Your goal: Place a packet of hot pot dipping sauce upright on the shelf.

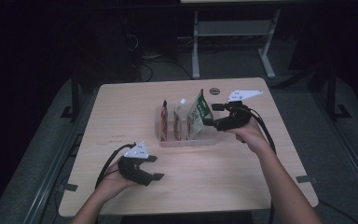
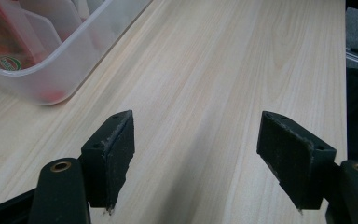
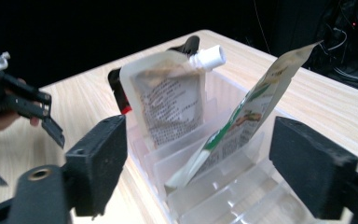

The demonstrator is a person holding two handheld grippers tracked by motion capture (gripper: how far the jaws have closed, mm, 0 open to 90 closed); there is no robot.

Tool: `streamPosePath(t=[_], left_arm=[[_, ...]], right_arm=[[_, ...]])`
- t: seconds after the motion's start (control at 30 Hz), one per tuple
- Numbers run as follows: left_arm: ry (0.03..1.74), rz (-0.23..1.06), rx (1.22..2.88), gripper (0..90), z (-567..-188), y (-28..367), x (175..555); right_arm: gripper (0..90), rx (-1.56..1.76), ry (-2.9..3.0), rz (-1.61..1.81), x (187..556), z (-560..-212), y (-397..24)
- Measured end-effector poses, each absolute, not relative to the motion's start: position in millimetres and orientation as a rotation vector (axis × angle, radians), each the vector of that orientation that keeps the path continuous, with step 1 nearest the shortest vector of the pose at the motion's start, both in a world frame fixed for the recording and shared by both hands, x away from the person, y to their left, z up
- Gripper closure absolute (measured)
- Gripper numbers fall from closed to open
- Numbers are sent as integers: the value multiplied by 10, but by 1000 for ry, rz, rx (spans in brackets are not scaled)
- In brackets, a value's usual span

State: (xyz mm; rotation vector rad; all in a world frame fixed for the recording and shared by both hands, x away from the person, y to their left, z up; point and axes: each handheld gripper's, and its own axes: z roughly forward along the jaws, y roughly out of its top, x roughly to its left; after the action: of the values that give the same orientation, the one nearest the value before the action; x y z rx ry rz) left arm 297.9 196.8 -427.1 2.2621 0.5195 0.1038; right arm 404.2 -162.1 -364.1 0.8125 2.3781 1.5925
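Green pouch (image 3: 242, 116), tilted, standing in clear divided bin (image 3: 223, 196)

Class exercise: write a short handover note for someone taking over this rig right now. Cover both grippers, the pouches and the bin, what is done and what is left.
Left gripper: open, holding nothing, low over the table near the bin.
Right gripper: open at the bin, jaws either side of the green pouch, not pressing it.
Done: green pouch leans in a slot; spouted pouch and red pouch stand in other slots.
Left: probably just withdraw the right gripper.
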Motion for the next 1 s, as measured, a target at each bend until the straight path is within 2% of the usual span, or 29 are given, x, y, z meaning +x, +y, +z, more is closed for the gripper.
streamPosePath(t=[1.0], left_arm=[[604, 127, 2282, 246, -4186, 2061, 2937]], right_arm=[[163, 795, 2435, 1417, 3531, -3701, -2007]])
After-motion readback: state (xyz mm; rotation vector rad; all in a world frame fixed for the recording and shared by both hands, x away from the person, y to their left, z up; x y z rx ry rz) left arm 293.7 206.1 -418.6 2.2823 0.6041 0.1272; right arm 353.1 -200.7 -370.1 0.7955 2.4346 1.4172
